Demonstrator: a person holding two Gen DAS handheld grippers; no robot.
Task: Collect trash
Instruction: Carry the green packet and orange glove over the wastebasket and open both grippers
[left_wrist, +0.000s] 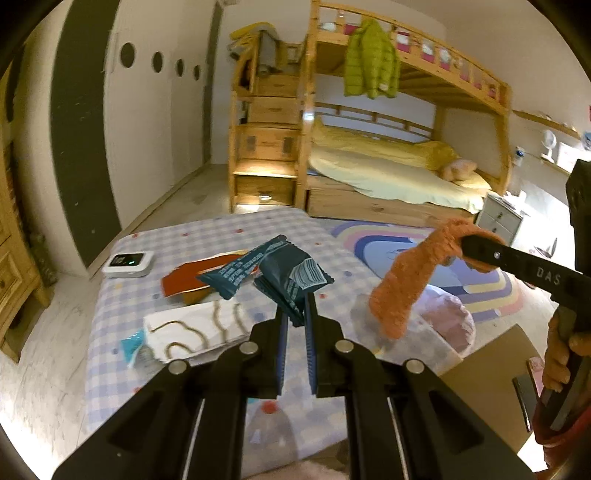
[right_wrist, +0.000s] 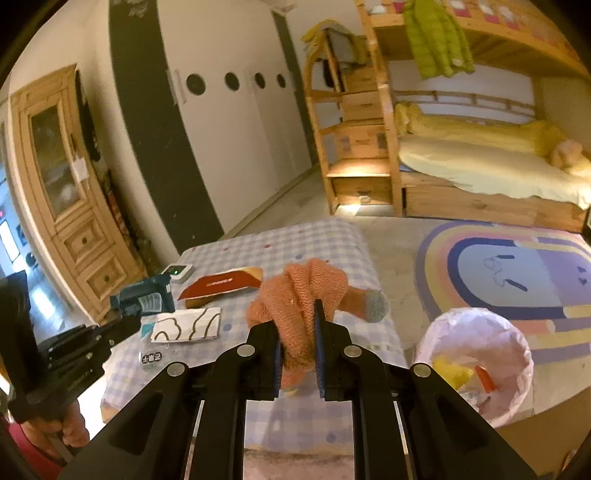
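1. Our left hand-held gripper (left_wrist: 295, 314) is clamped on a dark teal wrapper (left_wrist: 291, 280), held above the checked bench (left_wrist: 221, 229).
2. Our right hand-held gripper (right_wrist: 298, 325) pinches an orange knit sock (right_wrist: 306, 291) over the bench's right edge.
3. A red packet (left_wrist: 195, 277) and white pouch (left_wrist: 195, 328) lie mid-bench.
4. The lined bin (right_wrist: 476, 354) stands on the floor beside the bench's right edge.

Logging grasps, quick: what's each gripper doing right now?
Left gripper: closed on the dark wrapper.
Right gripper: closed on the orange sock.
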